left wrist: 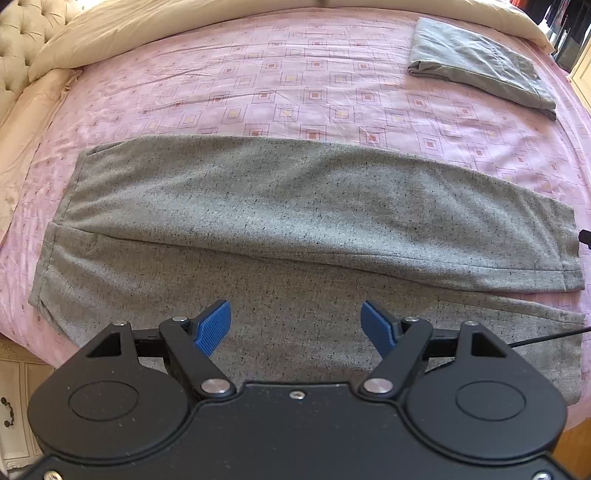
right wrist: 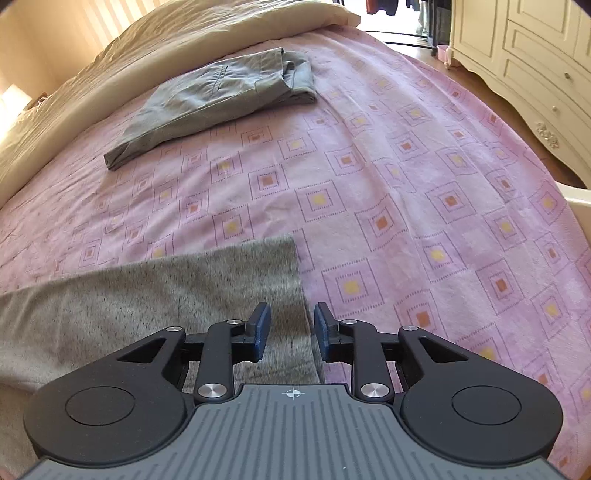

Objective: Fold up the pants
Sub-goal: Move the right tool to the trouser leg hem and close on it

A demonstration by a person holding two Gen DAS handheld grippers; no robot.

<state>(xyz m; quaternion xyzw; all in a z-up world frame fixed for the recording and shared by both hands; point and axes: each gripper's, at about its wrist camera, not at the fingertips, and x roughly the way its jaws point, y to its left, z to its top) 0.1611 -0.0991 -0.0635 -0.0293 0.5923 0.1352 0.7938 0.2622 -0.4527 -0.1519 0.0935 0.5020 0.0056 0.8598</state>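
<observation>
The speckled grey pants (left wrist: 295, 221) lie flat on the pink patterned bedsheet (left wrist: 295, 85) at the near side of the bed, their long axis running left to right across my left view. One leg is laid over the other, so the far leg sits on top and a strip of the lower leg shows nearer me. My left gripper (left wrist: 295, 328) hangs above that near strip with its blue pads (left wrist: 212, 326) spread wide and nothing between them. My right gripper (right wrist: 291, 332) hovers over the pants' right-hand end, jaws partly apart and gripping nothing; the cloth's straight end edge runs between its pads. Right of that edge the sheet lies bare. At the far right a second, folded grey garment (left wrist: 480, 66) rests, well apart, beside the cream duvet (left wrist: 166, 33) along the far side.
</observation>
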